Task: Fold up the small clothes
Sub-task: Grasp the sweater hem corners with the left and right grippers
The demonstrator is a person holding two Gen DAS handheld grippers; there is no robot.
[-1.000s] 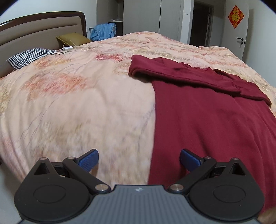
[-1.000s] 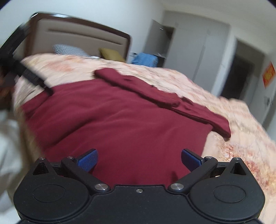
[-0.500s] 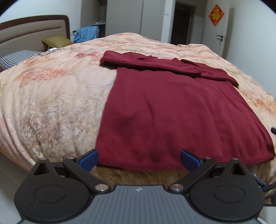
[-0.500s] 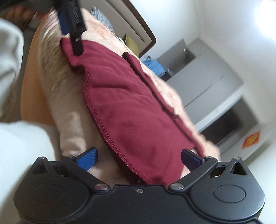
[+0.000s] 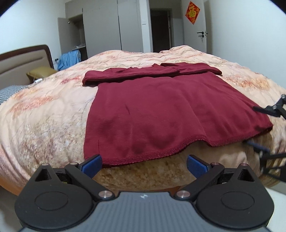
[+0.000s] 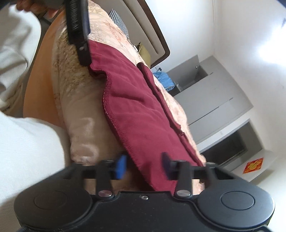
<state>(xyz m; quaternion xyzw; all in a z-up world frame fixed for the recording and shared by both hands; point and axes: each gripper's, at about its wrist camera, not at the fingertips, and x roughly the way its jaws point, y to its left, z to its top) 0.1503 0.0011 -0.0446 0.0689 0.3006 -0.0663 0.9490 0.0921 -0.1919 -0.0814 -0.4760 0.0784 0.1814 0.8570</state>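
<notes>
We're in a home bedroom, no doubt about it: a wide bed (image 5: 44,114) fills the view under a peach floral quilt (image 5: 178,57), with a padded headboard (image 5: 21,62) framed in dark wood at the far left. A mustard pillow (image 5: 40,73) and a houndstooth one (image 5: 10,91) sit at its foot. Grey wardrobes (image 5: 110,26) line the back wall, one door open, blue clothing (image 5: 68,59) heaped beside them. A dark doorway (image 5: 160,30) stands next to a white door (image 5: 194,28) carrying a red diamond paper decoration (image 5: 192,10)
</notes>
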